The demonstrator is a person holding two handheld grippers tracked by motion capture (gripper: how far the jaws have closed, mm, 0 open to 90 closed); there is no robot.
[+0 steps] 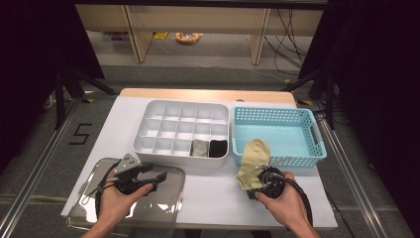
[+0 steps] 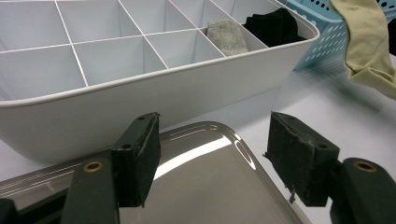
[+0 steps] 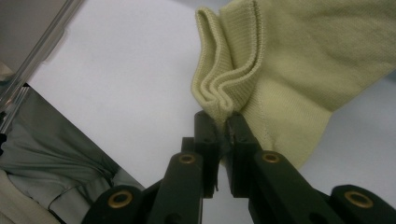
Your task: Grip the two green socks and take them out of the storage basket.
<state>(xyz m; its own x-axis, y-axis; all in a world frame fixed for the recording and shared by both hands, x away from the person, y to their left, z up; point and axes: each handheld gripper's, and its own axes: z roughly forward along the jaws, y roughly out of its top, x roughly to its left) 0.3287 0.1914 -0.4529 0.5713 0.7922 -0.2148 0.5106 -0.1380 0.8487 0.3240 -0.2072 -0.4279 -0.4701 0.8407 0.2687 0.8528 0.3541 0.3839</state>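
A pale yellow sock (image 1: 253,157) hangs over the front left corner of the blue basket (image 1: 302,145) and down toward the table. My right gripper (image 3: 223,122) is shut on the sock's (image 3: 289,60) ribbed cuff, pinching its folds between the pads. In the high view the right gripper (image 1: 261,179) sits just in front of the basket. My left gripper (image 1: 157,174) hovers open over a clear plastic lid (image 1: 163,198) at the front left, with nothing between its pads (image 2: 140,158). A grey sock (image 2: 226,36) and a black sock (image 2: 275,25) lie in front cells of the white divided tray (image 2: 154,93).
The white tray (image 1: 163,156) and the blue basket stand side by side at the middle of the white table (image 1: 213,188). The clear lid (image 2: 210,182) overhangs the table's front left edge. Shelving and cables lie on the floor beyond the table.
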